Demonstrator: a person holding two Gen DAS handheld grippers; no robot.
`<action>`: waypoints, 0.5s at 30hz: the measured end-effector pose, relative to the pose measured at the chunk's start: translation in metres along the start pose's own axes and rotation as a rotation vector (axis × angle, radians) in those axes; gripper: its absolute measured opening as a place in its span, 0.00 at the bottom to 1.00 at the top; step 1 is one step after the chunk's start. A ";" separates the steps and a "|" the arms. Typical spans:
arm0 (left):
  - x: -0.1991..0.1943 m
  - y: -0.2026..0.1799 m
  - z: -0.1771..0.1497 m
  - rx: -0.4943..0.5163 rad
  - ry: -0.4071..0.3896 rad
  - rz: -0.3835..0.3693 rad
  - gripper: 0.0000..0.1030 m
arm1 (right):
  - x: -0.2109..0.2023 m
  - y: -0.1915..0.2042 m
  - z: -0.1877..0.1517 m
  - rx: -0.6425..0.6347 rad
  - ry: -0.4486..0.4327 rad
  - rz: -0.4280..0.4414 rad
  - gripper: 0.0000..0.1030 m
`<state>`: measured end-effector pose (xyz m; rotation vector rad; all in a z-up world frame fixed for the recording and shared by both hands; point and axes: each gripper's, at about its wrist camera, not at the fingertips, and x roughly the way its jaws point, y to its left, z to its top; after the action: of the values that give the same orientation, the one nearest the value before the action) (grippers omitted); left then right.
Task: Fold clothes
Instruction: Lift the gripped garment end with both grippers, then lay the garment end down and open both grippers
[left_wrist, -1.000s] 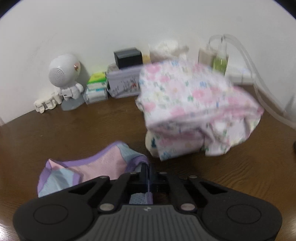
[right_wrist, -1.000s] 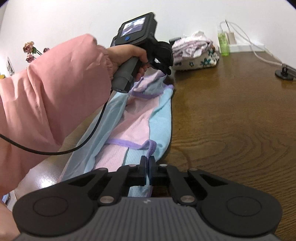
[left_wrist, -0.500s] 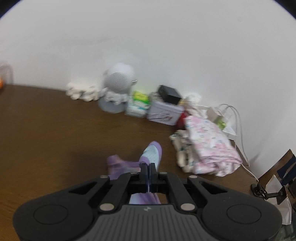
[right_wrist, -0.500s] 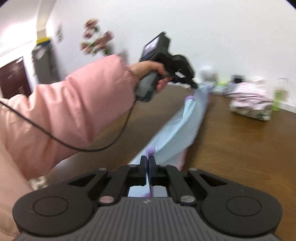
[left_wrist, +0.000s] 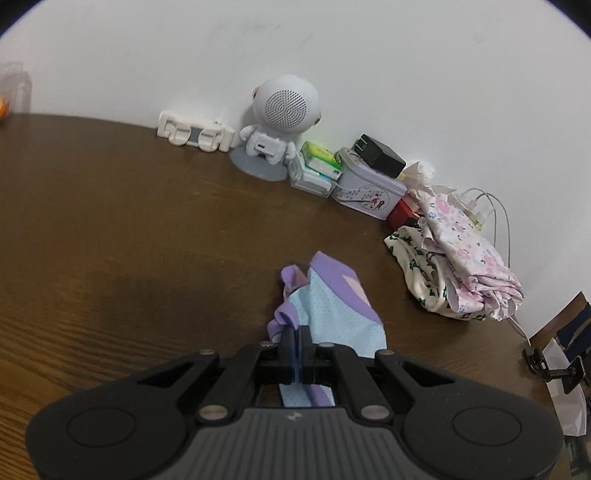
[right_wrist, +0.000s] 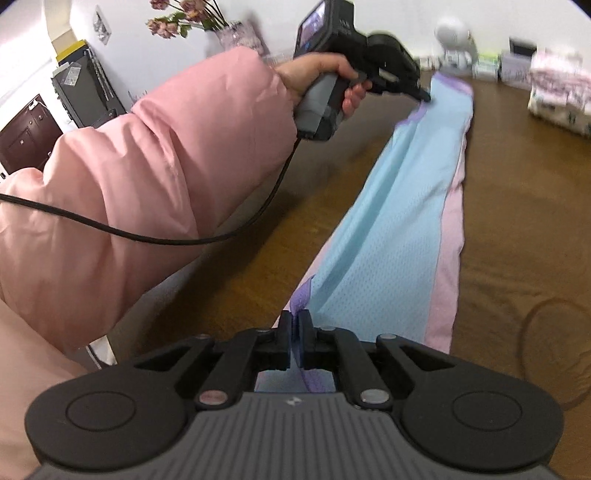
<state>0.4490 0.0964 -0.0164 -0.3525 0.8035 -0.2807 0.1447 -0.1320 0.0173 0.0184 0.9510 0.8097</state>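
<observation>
A light blue, pink and purple mesh garment (right_wrist: 399, 214) is stretched taut in the air above the brown table between my two grippers. My right gripper (right_wrist: 295, 325) is shut on its near purple-trimmed end. My left gripper (right_wrist: 424, 96) is shut on its far end; in the left wrist view the left gripper (left_wrist: 295, 336) pinches the purple-edged cloth (left_wrist: 332, 306), which bunches beyond the fingers. A pile of folded floral clothes (left_wrist: 461, 266) lies at the table's right by the wall, also visible in the right wrist view (right_wrist: 561, 96).
Along the wall stand a white robot-shaped speaker (left_wrist: 280, 125), a white holder (left_wrist: 195, 133), small boxes (left_wrist: 317, 166), a tin (left_wrist: 365, 188) with a black box on it, and white cables (left_wrist: 495, 210). A pink-sleeved arm (right_wrist: 129, 192) holds the left gripper.
Both grippers lifted the garment off the table and pulled it out long and taut between them. The left gripper moved back from the floral pile and to the left.
</observation>
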 end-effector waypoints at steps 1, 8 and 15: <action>-0.001 0.001 -0.001 -0.005 -0.005 -0.002 0.03 | 0.002 -0.001 -0.002 0.020 0.005 0.008 0.15; -0.041 -0.001 0.000 0.008 -0.116 -0.023 0.30 | -0.036 -0.017 -0.015 0.137 -0.137 0.110 0.40; -0.093 -0.057 -0.039 0.271 -0.037 -0.130 0.09 | -0.072 -0.035 -0.041 0.195 -0.211 -0.045 0.40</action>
<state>0.3520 0.0715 0.0422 -0.1544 0.6969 -0.4982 0.1135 -0.2150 0.0314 0.2460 0.8239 0.6569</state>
